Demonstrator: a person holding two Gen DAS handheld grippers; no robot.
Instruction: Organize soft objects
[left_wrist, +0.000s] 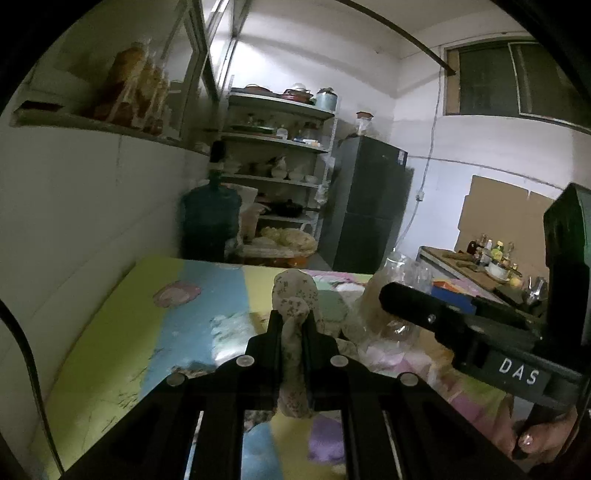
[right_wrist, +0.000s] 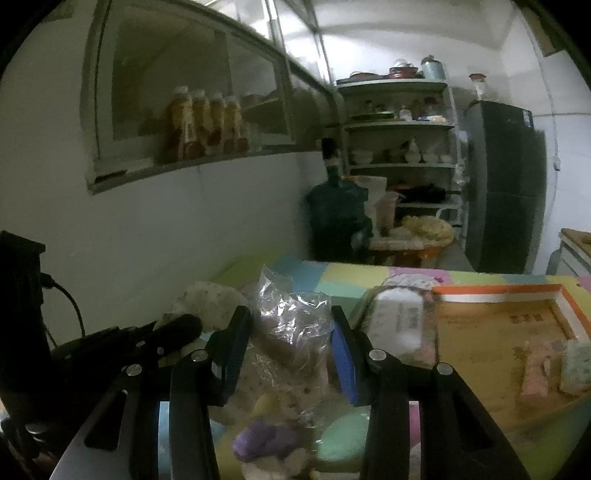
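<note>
My left gripper (left_wrist: 291, 321) is shut on a cream floral cloth (left_wrist: 295, 295) and holds it above the colourful mat (left_wrist: 207, 295). The cloth also shows at the left of the right wrist view (right_wrist: 210, 299). My right gripper (right_wrist: 291, 317) is open, its jaws on either side of a crinkled clear plastic bag (right_wrist: 291, 314) with a soft brownish thing inside. In the left wrist view the right gripper (left_wrist: 395, 295) reaches in from the right beside the bag (left_wrist: 406, 273). Purple, yellow and green soft pieces (right_wrist: 266, 439) lie under the right gripper.
An open cardboard box (right_wrist: 498, 332) with an orange rim lies on the mat at the right, with a pink and a pale soft item inside (right_wrist: 554, 365). A white packet (right_wrist: 399, 314) lies beside it. A wall runs along the left. A water jug (left_wrist: 210, 218), shelves and fridge (left_wrist: 369, 206) stand behind.
</note>
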